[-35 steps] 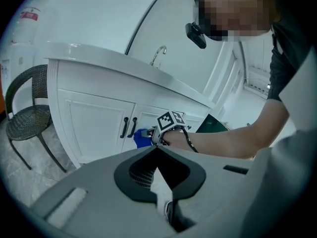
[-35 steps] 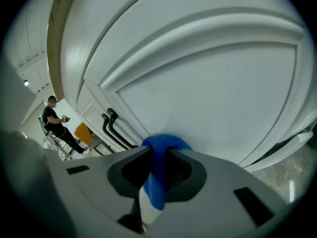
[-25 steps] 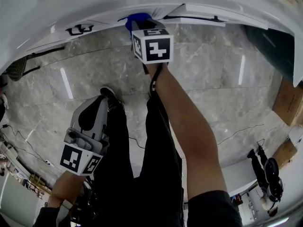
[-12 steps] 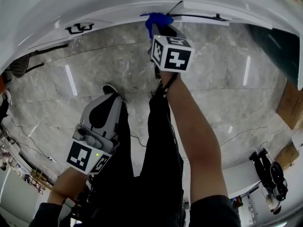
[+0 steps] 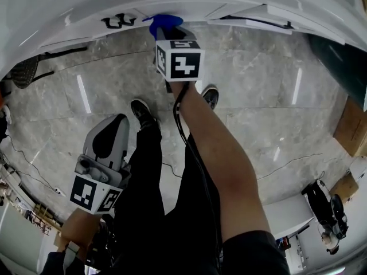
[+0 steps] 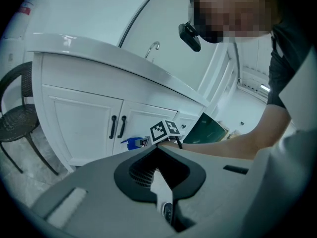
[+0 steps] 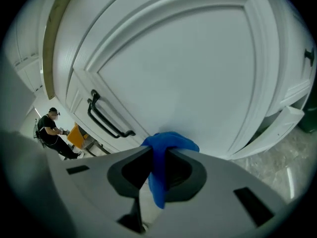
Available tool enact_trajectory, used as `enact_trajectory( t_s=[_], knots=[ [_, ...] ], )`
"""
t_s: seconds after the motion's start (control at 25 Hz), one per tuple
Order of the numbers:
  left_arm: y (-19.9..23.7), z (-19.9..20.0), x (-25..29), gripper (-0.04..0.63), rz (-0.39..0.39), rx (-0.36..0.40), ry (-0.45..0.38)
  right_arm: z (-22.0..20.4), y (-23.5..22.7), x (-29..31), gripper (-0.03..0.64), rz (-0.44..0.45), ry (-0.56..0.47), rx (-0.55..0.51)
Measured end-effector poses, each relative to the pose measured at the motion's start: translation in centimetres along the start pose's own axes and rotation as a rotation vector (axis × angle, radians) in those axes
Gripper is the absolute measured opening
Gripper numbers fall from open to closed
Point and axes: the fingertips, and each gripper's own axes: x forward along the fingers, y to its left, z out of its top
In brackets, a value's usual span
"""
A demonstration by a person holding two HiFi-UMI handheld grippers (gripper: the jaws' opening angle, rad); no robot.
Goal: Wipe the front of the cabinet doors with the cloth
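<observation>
Two black handles (image 7: 106,117) sit side by side where the white cabinet doors (image 7: 188,68) meet. Just right of the handles and a little lower, the blue cloth (image 7: 171,142) is bunched against the flat panel of one door. The right gripper (image 7: 158,152) is clamped on that cloth. Its jaws pinch the fabric, so that one fold bulges past the tips onto the door and a tail hangs down between the jaws toward the camera. In the head view, the marker cube (image 5: 179,60) of this gripper sits just below and right of the handles, with the person's bare arm (image 5: 223,159) stretching back from it.

The left gripper (image 5: 112,133) is well away from the handles, held low beside the person's dark trouser leg (image 5: 143,193) over the grey stone floor (image 5: 258,102). Its jaws are closed together with nothing between them. It faces the cabinet from a distance.

Above the handles runs the white tabletop (image 6: 124,58), with a curved tap (image 6: 153,47) rising from it. Far left of the handles stands a dark wire chair (image 6: 17,123). On the floor below the handles are two black shoes (image 5: 141,112). Off to the right of the handles, a dark green panel (image 6: 208,128) shows past the last door.
</observation>
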Motion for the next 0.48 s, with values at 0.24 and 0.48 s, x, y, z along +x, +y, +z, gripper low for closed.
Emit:
enact_trajectory(
  t_s=[0.24,0.48],
  knots=[
    [4.1,-0.7,-2.1,-0.002,0.050,-0.022,-0.004,-0.5,5.6,4.4,0.057,0.063,0.030,-0.117],
    [4.1,-1.1,-1.9,-0.002,0.060,-0.030,0.004,0.2,4.2,5.2,0.058,0.060,0.054,-0.236]
  ],
)
